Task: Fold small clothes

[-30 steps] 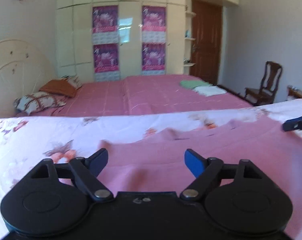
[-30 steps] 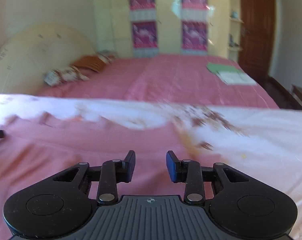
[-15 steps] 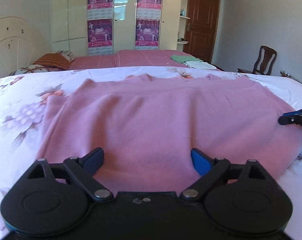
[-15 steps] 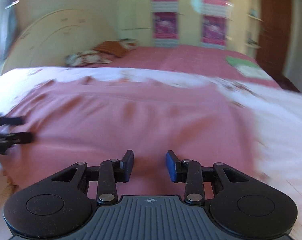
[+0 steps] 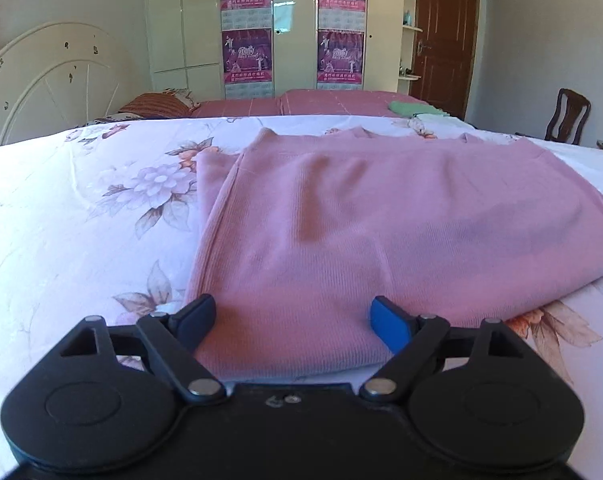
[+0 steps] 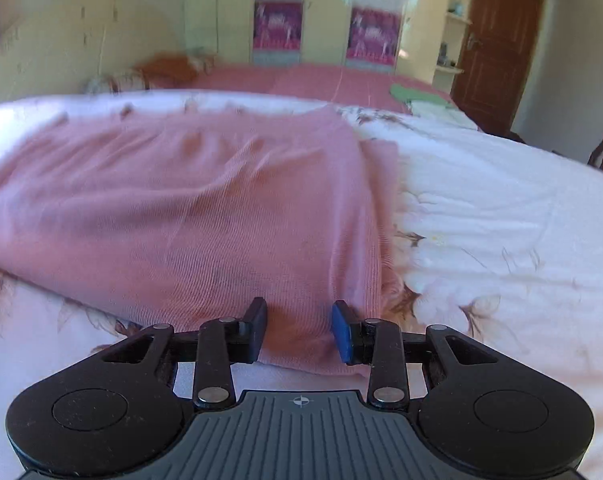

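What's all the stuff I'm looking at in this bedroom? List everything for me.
pink garment: one, pink, lying flat on the floral sheet, its near edge between both grippers' fingers
floral sheet: one, white with flowers, covering the near bed
far bed: one, pink cover, behind the near bed
folded clothes: a green piece and a white one, on the far bed
pillows: orange and patterned, at the far bed's head
headboard: one, white, far left
wardrobe: one, cream, back wall
posters: four, purple, on the wardrobe
door: one, brown, right of the wardrobe
chair: one, dark wood, far right
left gripper: black, jaws wide and closing
right gripper: black, jaws narrower, astride the garment's edge
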{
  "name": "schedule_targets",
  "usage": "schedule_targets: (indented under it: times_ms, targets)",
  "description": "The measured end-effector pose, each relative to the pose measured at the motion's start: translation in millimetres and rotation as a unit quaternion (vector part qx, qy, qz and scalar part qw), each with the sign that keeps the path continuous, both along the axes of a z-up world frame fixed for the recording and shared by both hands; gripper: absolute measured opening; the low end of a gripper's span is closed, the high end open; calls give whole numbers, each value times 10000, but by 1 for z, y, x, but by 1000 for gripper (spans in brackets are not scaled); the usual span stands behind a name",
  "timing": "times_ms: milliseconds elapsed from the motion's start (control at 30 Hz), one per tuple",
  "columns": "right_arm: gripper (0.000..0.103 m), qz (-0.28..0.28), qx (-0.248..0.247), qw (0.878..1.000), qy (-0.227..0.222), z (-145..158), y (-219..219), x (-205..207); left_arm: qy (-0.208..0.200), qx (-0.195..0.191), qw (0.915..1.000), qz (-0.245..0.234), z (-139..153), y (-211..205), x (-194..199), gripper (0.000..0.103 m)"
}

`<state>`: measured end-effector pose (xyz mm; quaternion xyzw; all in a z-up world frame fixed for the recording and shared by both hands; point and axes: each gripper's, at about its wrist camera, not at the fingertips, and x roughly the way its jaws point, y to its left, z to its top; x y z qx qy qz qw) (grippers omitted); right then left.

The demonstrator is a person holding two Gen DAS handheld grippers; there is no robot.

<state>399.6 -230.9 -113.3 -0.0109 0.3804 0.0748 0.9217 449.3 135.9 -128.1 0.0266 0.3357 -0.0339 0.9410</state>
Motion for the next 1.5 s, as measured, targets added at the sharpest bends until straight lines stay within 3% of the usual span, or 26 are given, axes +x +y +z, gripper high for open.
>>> schedule_targets:
  times_ms: [33, 133, 233, 333, 367, 400, 433, 667, 733, 800, 867, 1000, 1100, 1167, 1200, 1267, 1300, 1400, 1467, 1500]
  targets:
    - [34, -127, 137, 9998, 47, 4, -6, -5, -39, -14, 10000, 23, 2, 2, -3, 83]
    - [34, -335, 319, 9982, -384, 21, -17, -23, 30, -104, 9993, 368, 1, 18, -9, 83]
    - [34, -649, 469, 9966, -215, 19, -30, -18, 140, -484, 9965, 662, -2, 35, -8, 84]
    - [34, -630, 706, 9955, 71, 10, -34, -14, 166, -422, 9967, 677, -3, 39, -7, 84]
    - [34, -627, 701, 9953, 209, 6, -34, -12, 166, -364, 9967, 707, -2, 38, -7, 84]
    - [18, -631, 578, 9961, 228, 4, -33, -13, 147, -251, 9963, 814, -1, 39, -9, 83]
    - [16, -620, 440, 9969, 205, 3, -34, -15, 165, -145, 9955, 918, -2, 40, -9, 83]
    - [17, -601, 1, 9981, 119, 0, -26, -18, 297, -240, 9932, 1101, -1, 46, -10, 86]
    - [26, -713, 143, 9972, 149, 1, -30, -18, 314, -299, 9916, 1220, 7, 48, -15, 81]
    - [59, -940, 210, 9953, 6, 10, -33, -25, 196, -327, 9915, 1246, 17, 47, -24, 80]
    - [60, -863, 316, 9952, -347, 22, -31, -40, 141, -377, 9916, 1226, 24, 45, -31, 79]
    - [60, -615, 417, 9962, -466, 33, -17, -57, 128, -534, 9917, 1161, 31, 37, -39, 78]
    - [60, -503, 547, 9959, -521, 40, -3, -59, 190, -988, 9879, 1180, 31, 33, -42, 72]
    - [56, -398, 620, 9956, -586, 45, 9, -58, 355, -1588, 9794, 1199, 25, 34, -41, 64]
    - [35, -326, 674, 9954, -596, 46, 14, -57, 452, -1970, 9719, 1207, 19, 35, -41, 58]
    - [13, -219, 803, 9949, -563, 49, 27, -52, 642, -2916, 9446, 1363, 3, 42, -41, 52]
    - [13, -194, 831, 9945, -602, 50, 32, -50, 632, -3358, 9275, 1513, -6, 46, -43, 53]
    - [13, -62, 898, 9938, -660, 54, 47, -44, 382, -4185, 8872, 1905, -21, 56, -46, 54]
    - [13, 50, 895, 9936, -693, 55, 58, -40, 280, -4507, 8685, 2046, -27, 60, -43, 54]
    - [13, 108, 903, 9934, -697, 55, 62, -38, 225, -4578, 8639, 2088, -29, 61, -40, 52]
